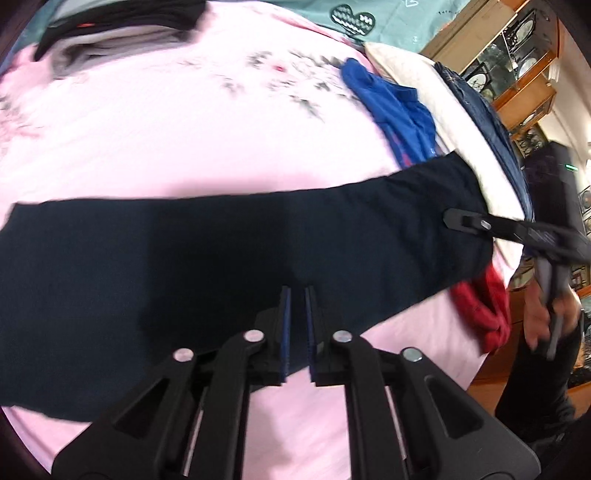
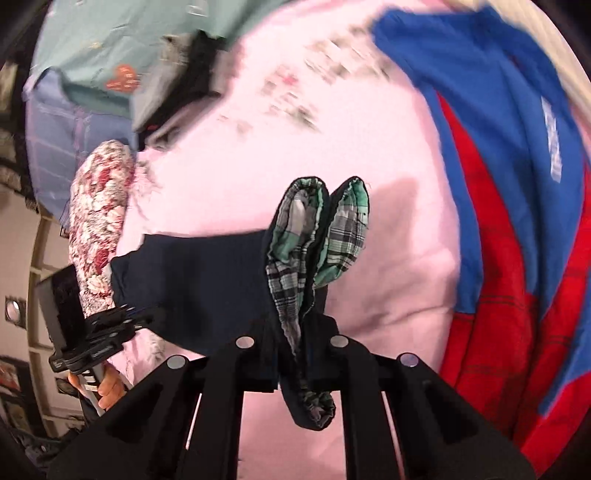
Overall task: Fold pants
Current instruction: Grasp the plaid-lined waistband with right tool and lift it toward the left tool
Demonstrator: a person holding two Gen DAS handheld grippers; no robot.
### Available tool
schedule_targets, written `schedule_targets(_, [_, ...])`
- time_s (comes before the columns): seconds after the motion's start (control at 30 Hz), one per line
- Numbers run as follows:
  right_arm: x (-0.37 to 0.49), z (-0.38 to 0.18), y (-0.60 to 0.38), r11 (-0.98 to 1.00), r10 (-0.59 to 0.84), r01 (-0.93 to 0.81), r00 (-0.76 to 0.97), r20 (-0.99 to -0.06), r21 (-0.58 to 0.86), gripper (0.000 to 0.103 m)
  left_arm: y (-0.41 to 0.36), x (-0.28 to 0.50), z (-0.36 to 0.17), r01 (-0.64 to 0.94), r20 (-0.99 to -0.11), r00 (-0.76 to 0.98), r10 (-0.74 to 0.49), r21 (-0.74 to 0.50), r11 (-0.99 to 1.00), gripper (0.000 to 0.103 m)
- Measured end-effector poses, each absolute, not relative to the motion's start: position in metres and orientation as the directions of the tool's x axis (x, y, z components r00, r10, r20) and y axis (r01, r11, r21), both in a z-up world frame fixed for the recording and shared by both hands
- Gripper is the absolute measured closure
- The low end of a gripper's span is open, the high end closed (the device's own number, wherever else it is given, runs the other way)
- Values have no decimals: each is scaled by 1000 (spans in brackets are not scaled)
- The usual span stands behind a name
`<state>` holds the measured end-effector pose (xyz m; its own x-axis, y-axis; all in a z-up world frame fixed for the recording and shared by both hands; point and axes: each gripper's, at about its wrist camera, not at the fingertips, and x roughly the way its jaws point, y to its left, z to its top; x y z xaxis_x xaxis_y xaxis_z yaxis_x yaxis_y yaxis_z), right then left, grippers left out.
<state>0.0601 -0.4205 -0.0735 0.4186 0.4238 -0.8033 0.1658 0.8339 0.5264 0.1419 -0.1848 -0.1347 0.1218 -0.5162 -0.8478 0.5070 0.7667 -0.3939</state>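
Dark navy pants (image 1: 221,258) stretch across the pink bedsheet (image 1: 184,129). My left gripper (image 1: 298,295) has its blue pads close together over the pants' near edge and looks shut on it. In the right wrist view it (image 2: 144,314) pinches the far end of the pants (image 2: 203,280). My right gripper (image 2: 295,328) is shut on the waist end, where the green plaid lining (image 2: 295,258) bunches up and hides its fingertips. In the left wrist view, it (image 1: 452,218) clamps the right end of the pants.
A blue garment (image 1: 399,110) and a red one (image 1: 484,314) lie at the bed's right side beside a white pillow (image 1: 424,92). Folded clothes (image 1: 110,29) are stacked at the back left. A wooden glass cabinet (image 1: 517,55) stands beyond. A floral sleeve (image 2: 99,206) shows at left.
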Motion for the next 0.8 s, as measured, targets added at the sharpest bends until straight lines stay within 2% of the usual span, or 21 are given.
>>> schedule_targets(0.23, [58,-47,-391,855,408,117,451,-794,505,93,-228,146,-184,432,-856,63,-513,-439,787,102])
schedule_targets(0.3, [61,-49,-388,850,416,117,448,-791,513,93,-230,142,-184,449,-855,92,-510,-422,788,102])
schedule_targets(0.43, [68,-46,-382,850,411,126,448,-794,511,93,-213,145,-178,418,-838,78,-541,-465,781,102])
schedule_targets(0.6, [78,-32,-357,865,407,90,450,-795,494,92,-123,153,-150,342,-815,209,-540,-456,822,102])
schedule_targets(0.8, [117,-29,-291,874,436,15,416,-798,486,92,23,174,-151,152,-864,347,-366,-333,930,100])
